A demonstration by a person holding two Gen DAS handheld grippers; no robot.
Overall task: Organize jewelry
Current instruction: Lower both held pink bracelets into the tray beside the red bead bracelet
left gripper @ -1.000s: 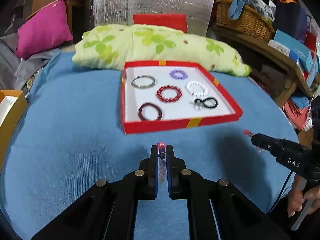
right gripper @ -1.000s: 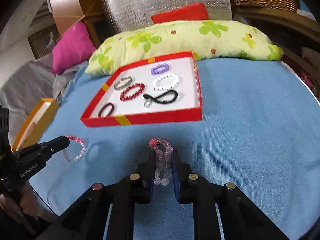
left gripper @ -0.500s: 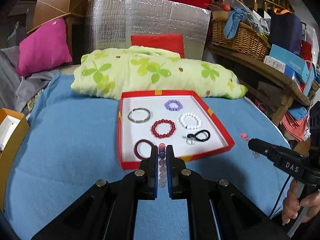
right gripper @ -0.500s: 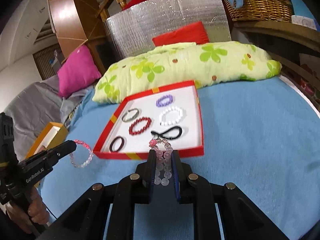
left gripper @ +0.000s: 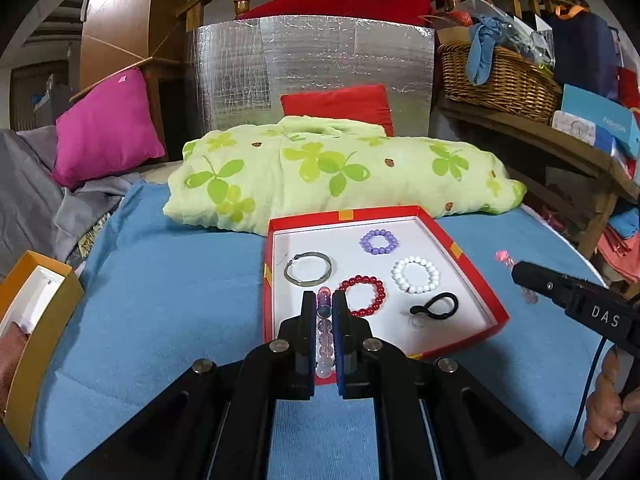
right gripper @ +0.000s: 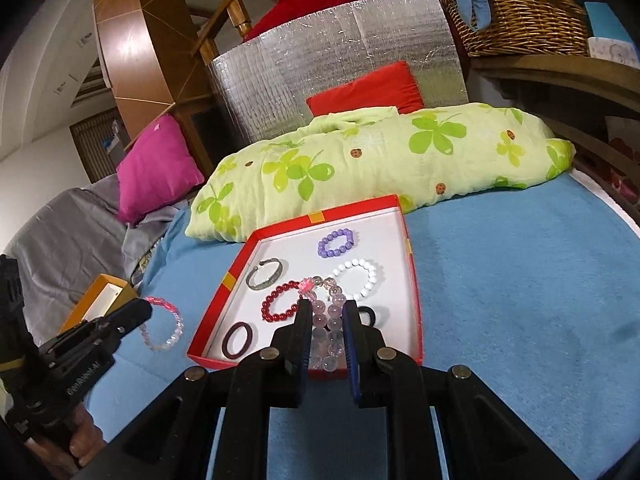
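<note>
Lifted higher than a second ago, both tongs, each with a bracelet clear of the blue bed cover (left gripper: pixel 168 288) and hanging near the red tray (left gripper: pixel 482 280). Left tongs (left gripper: pixel 323 312) clenched on a pale pink bead bracelet (left gripper: pixel 325 340), seen edge-on; loop visible from the right view (right gripper: pixel 162 326). Right tongs (right gripper: pixel 326 320) clenched on a clear pink bracelet with a red charm (right gripper: pixel 326 300). Should go best one at a time: carry over the near rim, lower into bare white floor beside the red bead bracelet (left gripper: pixel 362 295) and silver bangle (left gripper: pixel 308 267), release low. Worth avoiding the black hair tie (left gripper: pixel 436 306), so nothing overlaps or tangles.
</note>
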